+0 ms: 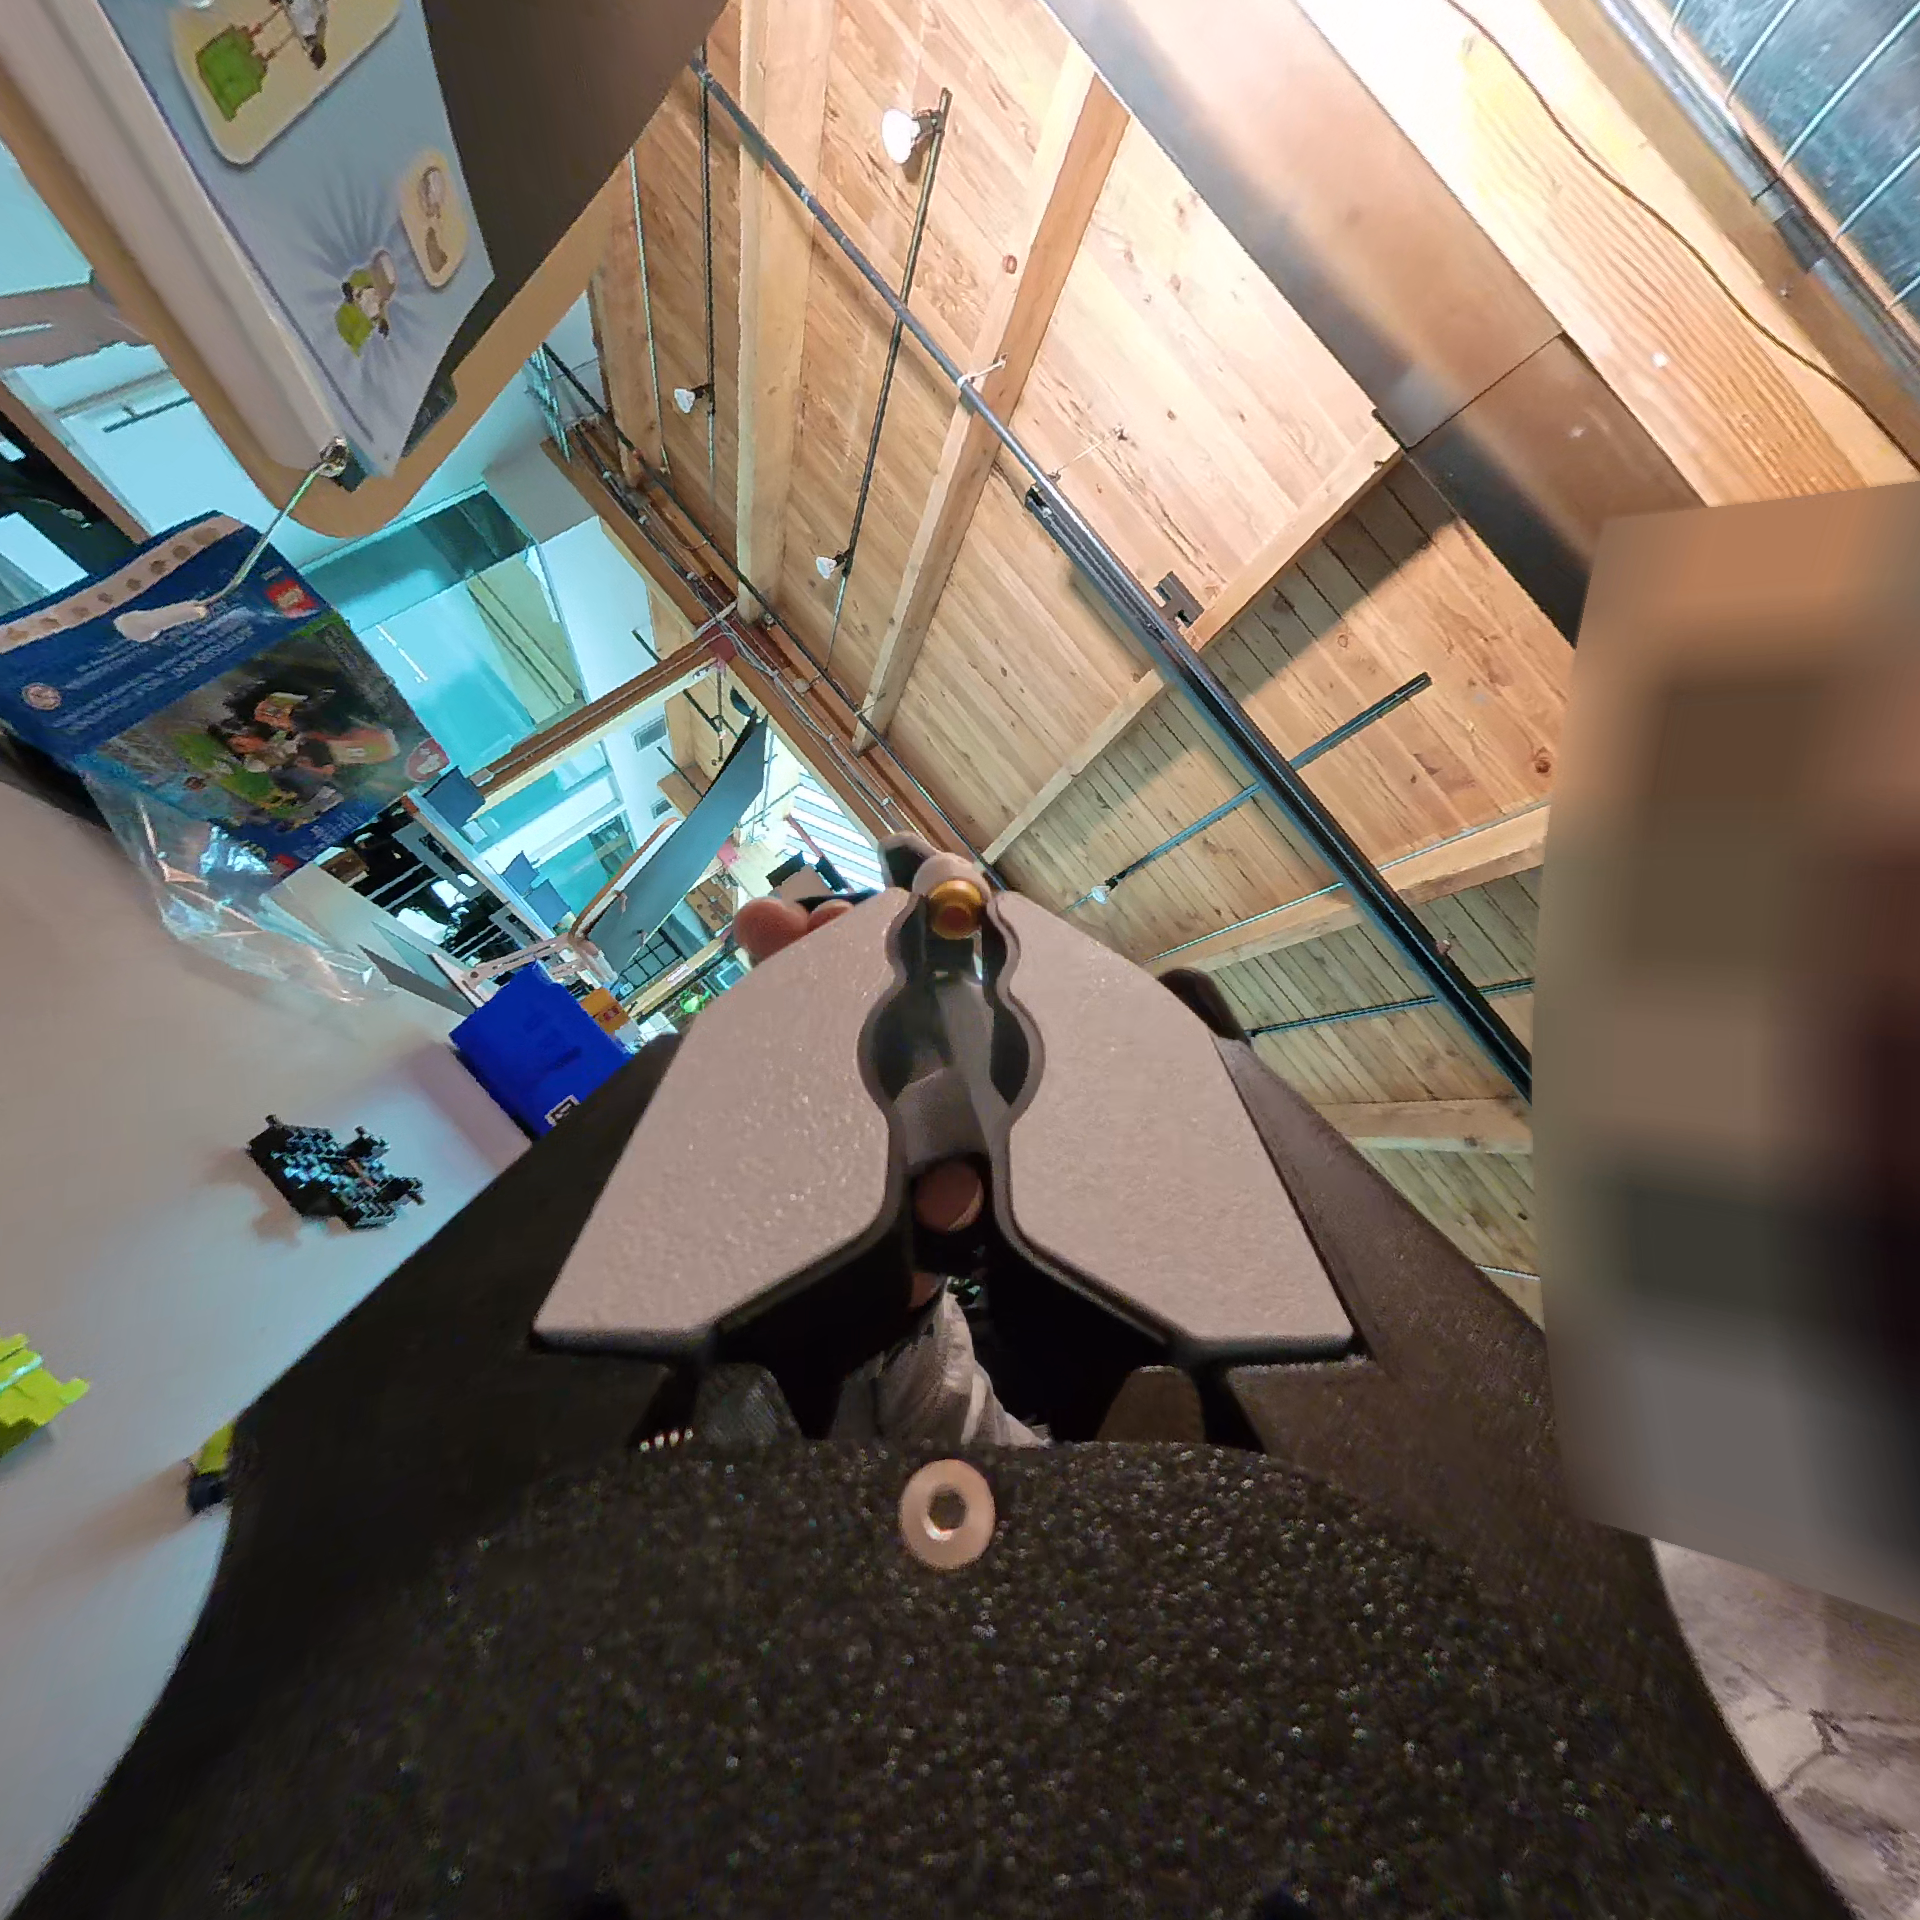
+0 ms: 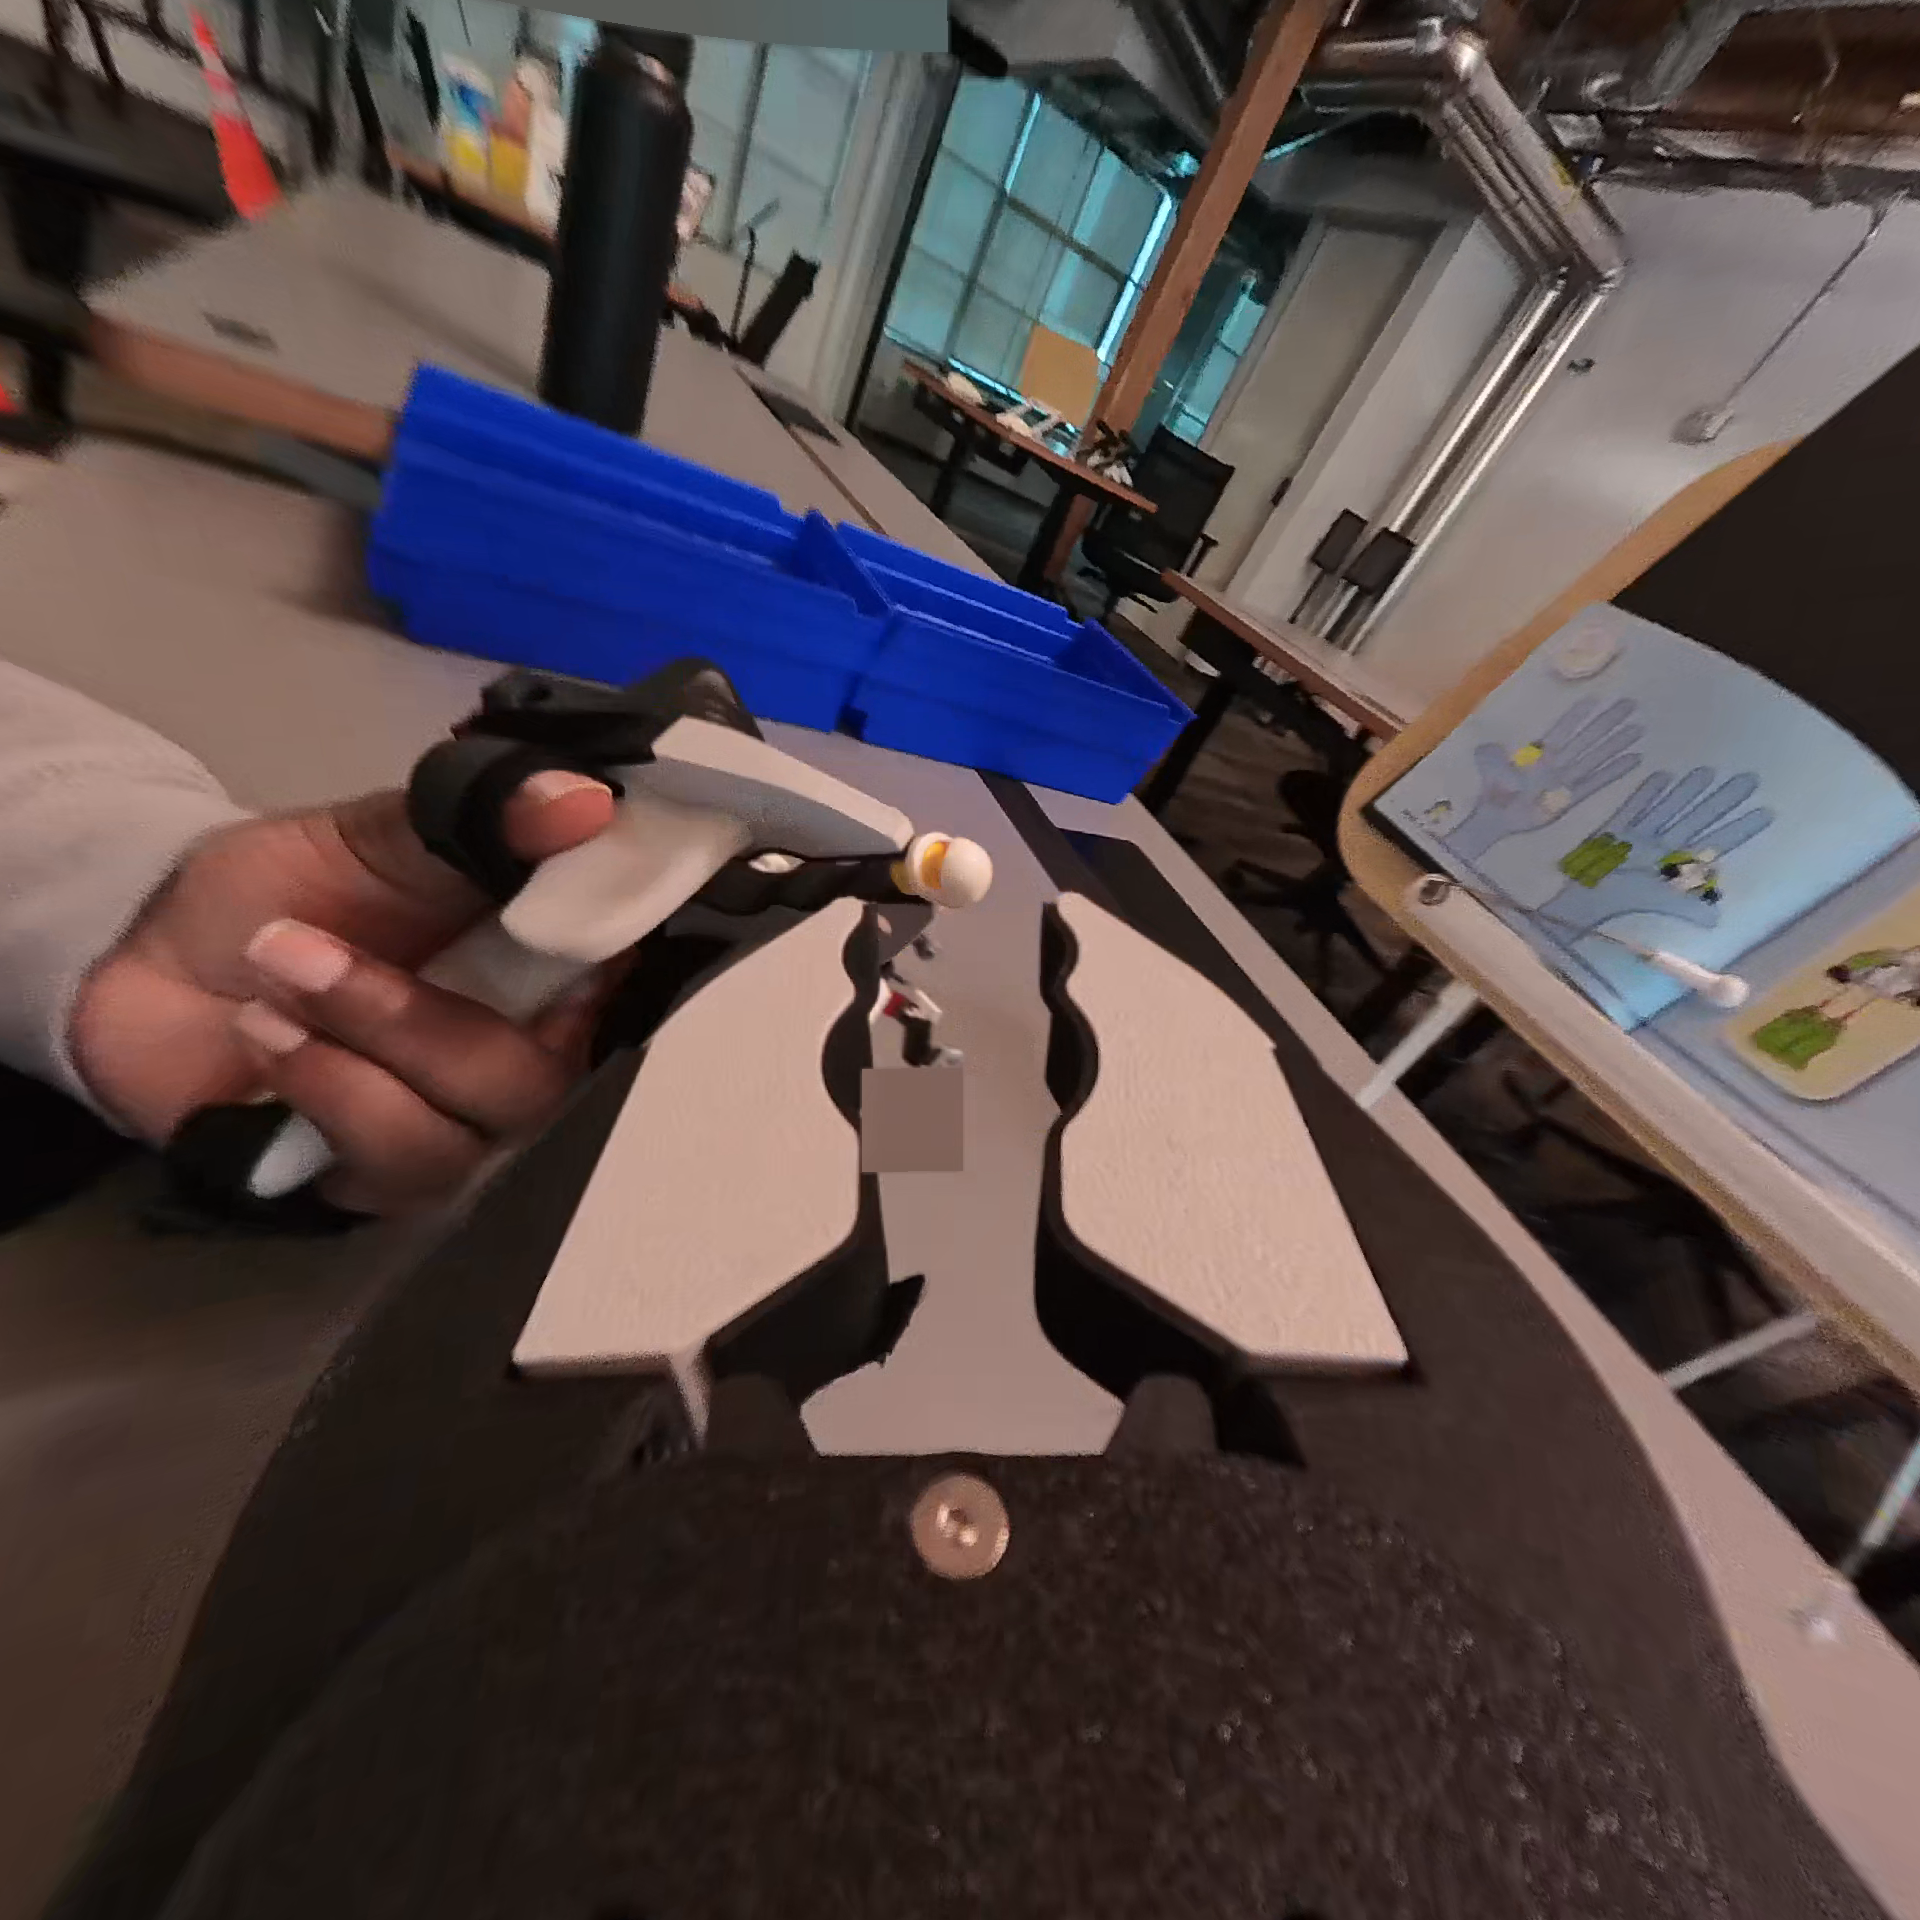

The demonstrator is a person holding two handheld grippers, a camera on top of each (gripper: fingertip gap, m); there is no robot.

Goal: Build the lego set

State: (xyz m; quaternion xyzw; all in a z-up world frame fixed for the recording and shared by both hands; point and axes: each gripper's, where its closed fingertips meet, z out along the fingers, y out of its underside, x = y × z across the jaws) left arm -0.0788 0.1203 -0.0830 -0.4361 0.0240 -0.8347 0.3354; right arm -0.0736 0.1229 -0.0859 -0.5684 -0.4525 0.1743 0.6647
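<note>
My left gripper [image 1: 951, 920] points up toward the ceiling and is shut on a small white and yellow minifigure head piece [image 1: 954, 902] at its tips. It also shows in the right wrist view [image 2: 883, 847], held by a person's hand [image 2: 312, 987], with the head piece [image 2: 948, 869] sticking out. My right gripper [image 2: 956, 925] is open just below it. A small minifigure body [image 2: 912, 1003] in white, red and black shows in the gap by its left finger; I cannot tell if it touches it. A black Lego assembly [image 1: 332, 1174] lies on the white table [image 1: 125, 1195].
Lime green pieces [image 1: 31, 1392] lie at the table's left edge. The Lego box [image 1: 208, 707] and a clear plastic bag [image 1: 239, 894] stand farther back. Blue bins [image 2: 727, 613] sit behind the grippers. The instruction booklet [image 2: 1662, 862] rests on a board at right. Only a small space, under 4 cm, lies between the two pairs of fingers.
</note>
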